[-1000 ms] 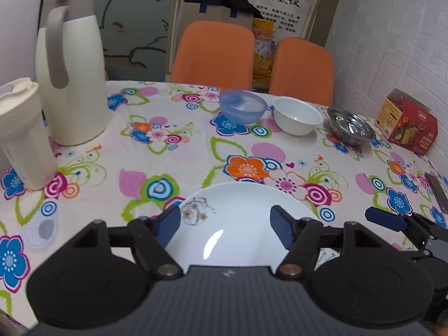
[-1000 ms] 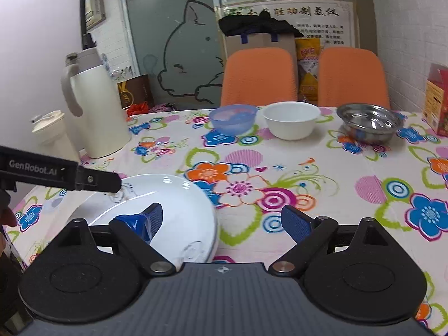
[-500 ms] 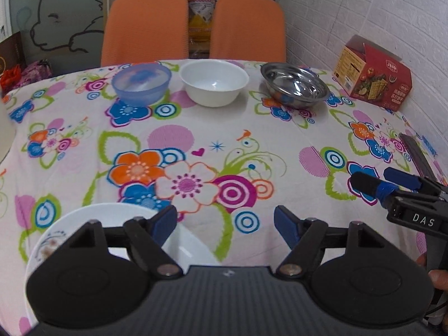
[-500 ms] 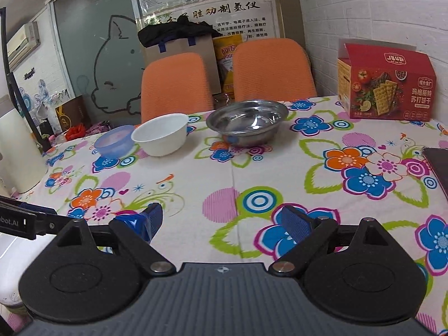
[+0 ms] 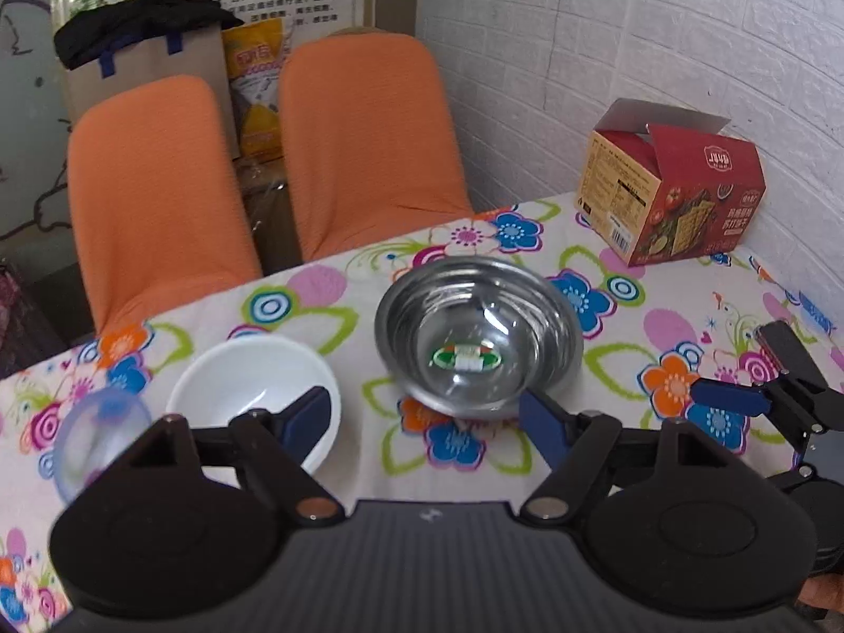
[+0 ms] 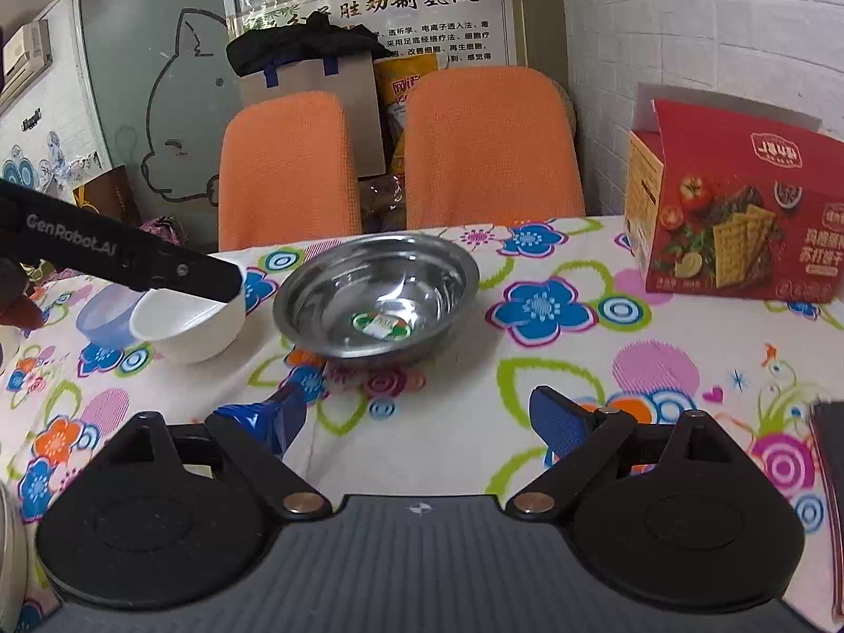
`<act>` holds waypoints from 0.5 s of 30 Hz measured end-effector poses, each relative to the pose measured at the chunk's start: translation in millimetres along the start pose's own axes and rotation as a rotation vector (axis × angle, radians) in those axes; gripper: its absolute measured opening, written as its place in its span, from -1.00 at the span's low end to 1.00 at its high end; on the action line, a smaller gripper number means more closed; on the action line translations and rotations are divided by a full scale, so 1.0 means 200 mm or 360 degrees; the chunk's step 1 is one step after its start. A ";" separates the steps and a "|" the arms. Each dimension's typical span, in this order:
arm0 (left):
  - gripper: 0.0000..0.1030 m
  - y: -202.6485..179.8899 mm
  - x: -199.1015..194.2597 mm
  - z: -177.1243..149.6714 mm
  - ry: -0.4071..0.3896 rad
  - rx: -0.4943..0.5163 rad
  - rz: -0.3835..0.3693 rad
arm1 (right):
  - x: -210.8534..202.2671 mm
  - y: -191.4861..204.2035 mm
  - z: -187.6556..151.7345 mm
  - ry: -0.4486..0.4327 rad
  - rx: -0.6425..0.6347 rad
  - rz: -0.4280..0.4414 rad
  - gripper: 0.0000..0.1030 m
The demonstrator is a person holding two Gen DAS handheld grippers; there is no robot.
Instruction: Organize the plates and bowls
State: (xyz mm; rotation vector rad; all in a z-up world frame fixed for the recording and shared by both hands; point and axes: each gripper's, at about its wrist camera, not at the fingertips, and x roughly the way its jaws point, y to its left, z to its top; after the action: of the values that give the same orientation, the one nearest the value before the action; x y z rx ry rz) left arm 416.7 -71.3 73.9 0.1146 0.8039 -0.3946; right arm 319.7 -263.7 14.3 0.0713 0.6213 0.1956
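A steel bowl (image 5: 477, 348) with a sticker inside stands near the table's far edge, also seen in the right wrist view as the steel bowl (image 6: 377, 298). Left of it sits a white bowl (image 5: 253, 395), and a translucent blue bowl (image 5: 97, 435) lies further left. My left gripper (image 5: 424, 424) is open and empty, hovering just short of the gap between the white and steel bowls. My right gripper (image 6: 416, 416) is open and empty, a little short of the steel bowl. The white bowl (image 6: 187, 327) is partly hidden by the left gripper's finger (image 6: 174, 269).
A red cracker box (image 6: 738, 211) stands at the right by the brick wall. Two orange chairs (image 5: 364, 137) stand behind the floral tablecloth (image 6: 554, 364). A dark flat object (image 6: 831, 475) lies at the right edge.
Both grippers moved forward and right across the table, from the white plate toward the steel and white bowls. The plate and thermos have left the views. Both stayed open.
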 end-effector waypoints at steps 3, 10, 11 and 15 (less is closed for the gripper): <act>0.49 0.03 0.19 0.14 0.0051 -0.0041 0.0006 | 0.14 -0.04 0.10 0.0017 0.0015 -0.0044 0.53; 0.49 0.09 0.56 0.25 0.0204 -0.0073 0.0054 | 0.49 -0.06 0.16 0.0192 0.0008 -0.0084 0.53; 0.49 0.10 0.59 0.25 0.0216 -0.0070 0.0055 | 0.52 -0.06 0.16 0.0216 0.0004 -0.0086 0.53; 0.49 0.11 0.67 0.25 0.0243 -0.0104 0.0046 | 0.60 -0.03 0.17 0.0228 -0.0040 -0.0101 0.53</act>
State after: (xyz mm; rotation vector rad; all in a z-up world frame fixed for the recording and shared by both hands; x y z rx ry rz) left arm 542.5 -102.5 11.3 0.0960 0.9635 -0.3344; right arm 436.0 -245.6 -27.7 0.0134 0.7626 0.1479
